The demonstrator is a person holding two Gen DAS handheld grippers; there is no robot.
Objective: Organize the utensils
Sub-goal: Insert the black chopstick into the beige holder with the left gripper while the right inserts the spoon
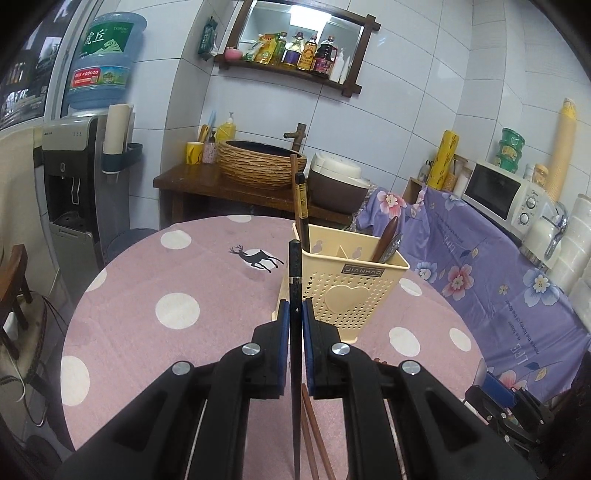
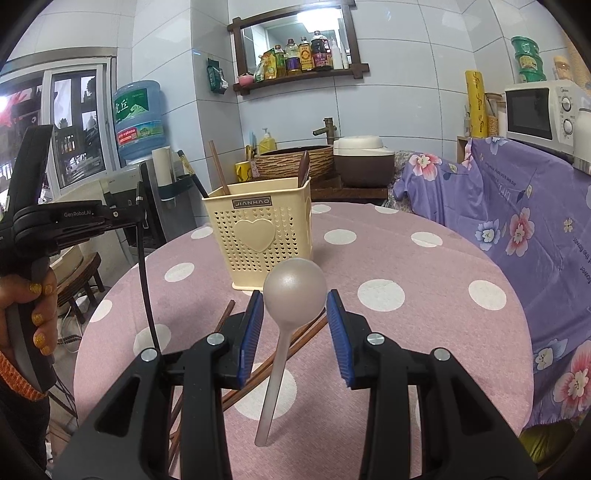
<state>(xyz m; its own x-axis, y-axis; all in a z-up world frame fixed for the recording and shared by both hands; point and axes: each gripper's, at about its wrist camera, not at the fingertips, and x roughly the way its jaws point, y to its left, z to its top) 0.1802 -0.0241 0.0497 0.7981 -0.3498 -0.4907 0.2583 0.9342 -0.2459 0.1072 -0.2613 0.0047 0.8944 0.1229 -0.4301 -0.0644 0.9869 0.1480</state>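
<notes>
Between the left claw's (image 1: 294,314) pads a dark chopstick (image 1: 294,280) is pinched tight, just before the yellow holder (image 1: 354,288). The right claw (image 2: 294,306) is wide open around a grey spoon (image 2: 291,291) lying on the pink surface (image 2: 424,314), with room on both sides.

Bright, even indoor light; a ceiling lamp glares in the mirror (image 1: 303,22) at twelve o'clock. Fisheye bends edges, corners black.

home kitchen | microwave (image 2: 535,109) | rice cooker (image 2: 364,158) | water dispenser (image 1: 72,184)
</notes>
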